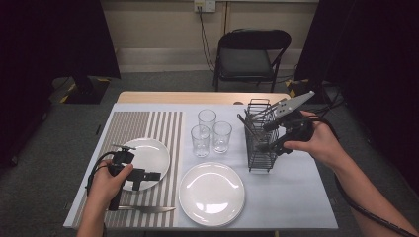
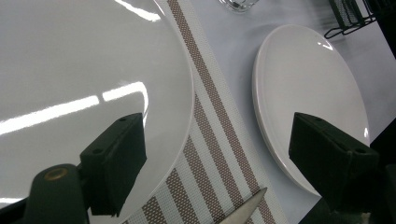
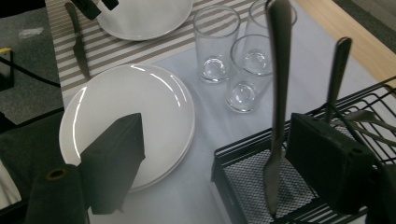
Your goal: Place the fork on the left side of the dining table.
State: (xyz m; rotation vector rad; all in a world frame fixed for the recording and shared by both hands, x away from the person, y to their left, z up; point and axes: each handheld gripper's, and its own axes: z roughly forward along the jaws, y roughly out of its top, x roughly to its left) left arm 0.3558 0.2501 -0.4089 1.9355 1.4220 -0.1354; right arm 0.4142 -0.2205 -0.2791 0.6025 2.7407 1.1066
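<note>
High view showed the right tongs (image 1: 273, 144) at the right side of the tabletop (image 1: 296, 197), held against the black wire cutlery rack (image 1: 260, 143), which stood upright to the right of three clear glasses (image 1: 211, 131). Right gripper view looked along those tongs (image 3: 215, 158): the jaws stood wide apart and had hold of nothing, with a fork (image 3: 276, 107) standing tines down in the rack (image 3: 261, 177) between them, nearer the right jaw but not pressed by either. Another utensil handle (image 3: 338, 70) rose from the rack just behind it.

At the near left, the left tongs (image 1: 148, 176) hovered over the near right edge of the small white plate (image 1: 148, 155), which lay on the striped placemat (image 1: 128, 128). Left gripper view showed these tongs (image 2: 217, 158) also spread wide and empty, one jaw above the small plate (image 2: 84, 70) and the other above the rim of the large white plate (image 2: 308, 88); the striped mat (image 2: 210, 121) ran between the two. A knife (image 1: 143, 209) lay on the mat along the near edge, just nearer than the small plate, its tip (image 2: 245, 212) pointing right toward the large plate (image 1: 211, 192), which sat near the tabletop's middle.

A black folding chair (image 1: 249, 54) stood beyond the far edge.
</note>
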